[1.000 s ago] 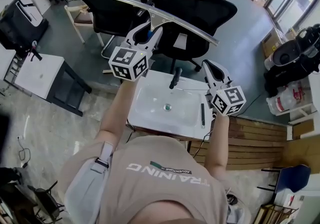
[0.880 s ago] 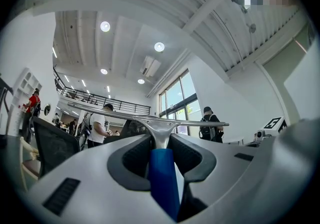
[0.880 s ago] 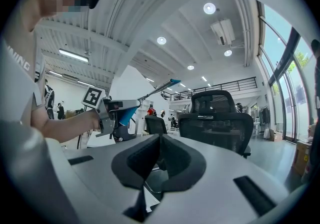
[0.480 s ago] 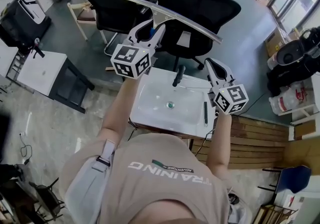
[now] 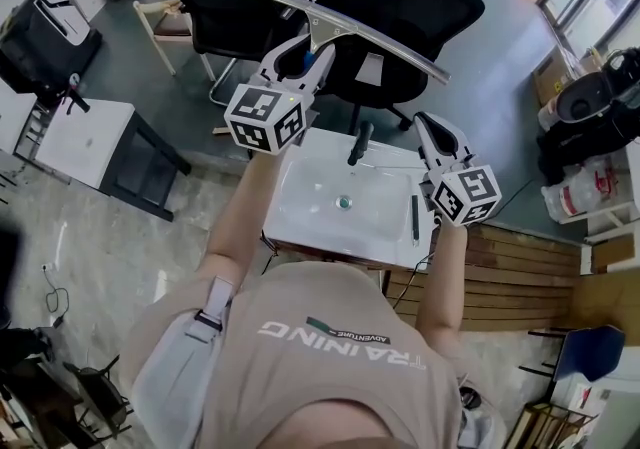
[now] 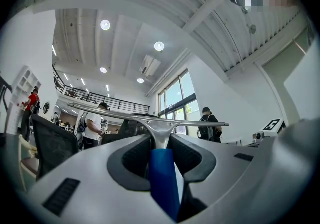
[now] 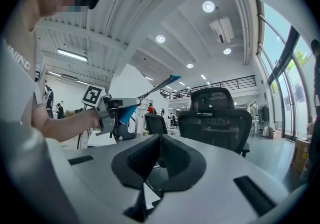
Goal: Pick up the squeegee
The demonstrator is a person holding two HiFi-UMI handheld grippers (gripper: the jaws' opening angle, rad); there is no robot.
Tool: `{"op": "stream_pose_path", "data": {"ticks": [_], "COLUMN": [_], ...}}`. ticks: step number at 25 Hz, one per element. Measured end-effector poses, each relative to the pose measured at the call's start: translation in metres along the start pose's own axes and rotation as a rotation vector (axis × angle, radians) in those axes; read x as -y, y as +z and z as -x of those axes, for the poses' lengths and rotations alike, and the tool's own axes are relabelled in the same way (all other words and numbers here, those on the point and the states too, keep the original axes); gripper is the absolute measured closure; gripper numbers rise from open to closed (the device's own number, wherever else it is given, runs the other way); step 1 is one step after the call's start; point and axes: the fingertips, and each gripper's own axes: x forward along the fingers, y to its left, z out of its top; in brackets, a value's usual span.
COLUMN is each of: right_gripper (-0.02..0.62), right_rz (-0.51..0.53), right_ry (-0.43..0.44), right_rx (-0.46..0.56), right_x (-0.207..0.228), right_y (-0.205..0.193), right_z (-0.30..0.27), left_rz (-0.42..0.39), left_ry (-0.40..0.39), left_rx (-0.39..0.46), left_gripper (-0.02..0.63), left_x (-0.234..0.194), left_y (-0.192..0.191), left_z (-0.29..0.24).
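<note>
The squeegee (image 5: 340, 25) is a long metal blade on a blue handle (image 6: 162, 180). It is held up in the air above the white sink (image 5: 300, 222), with its blade crosswise in front of the black chairs. My left gripper (image 5: 305, 52) is shut on the blue handle, and the blade (image 6: 150, 115) spans the left gripper view just past the jaws. My right gripper (image 5: 432, 127) hovers over the sink's right side, shut and holding nothing. In the right gripper view the squeegee (image 7: 155, 88) and the left gripper (image 7: 112, 111) show off to the left of the right gripper (image 7: 159, 138).
A black faucet (image 5: 358, 142) stands at the sink's far edge and a dark slim item (image 5: 414, 217) lies on its right rim. Two black office chairs (image 5: 400, 12) stand behind the sink. A white side table (image 5: 80, 142) is at the left, wooden boards (image 5: 520, 267) at the right.
Both grippers keep their places and the squeegee stays held up; only the head view has shifted slightly.
</note>
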Motion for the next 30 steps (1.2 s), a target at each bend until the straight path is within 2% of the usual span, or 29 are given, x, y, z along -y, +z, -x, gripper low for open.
{"op": "stream_pose_path", "data": {"ticks": [30], "right_gripper": [0.558], "right_rz": [0.003], "right_ry": [-0.019], "right_rx": [-0.010], "right_x": [-0.004], "right_y": [0.003], "right_z": [0.011], "left_rz": [0.014], "left_ry": [-0.009], "left_rx": [-0.011], "left_gripper": [0.477], "left_x": [0.005], "left_y": [-0.004], "left_z": [0.006]}}
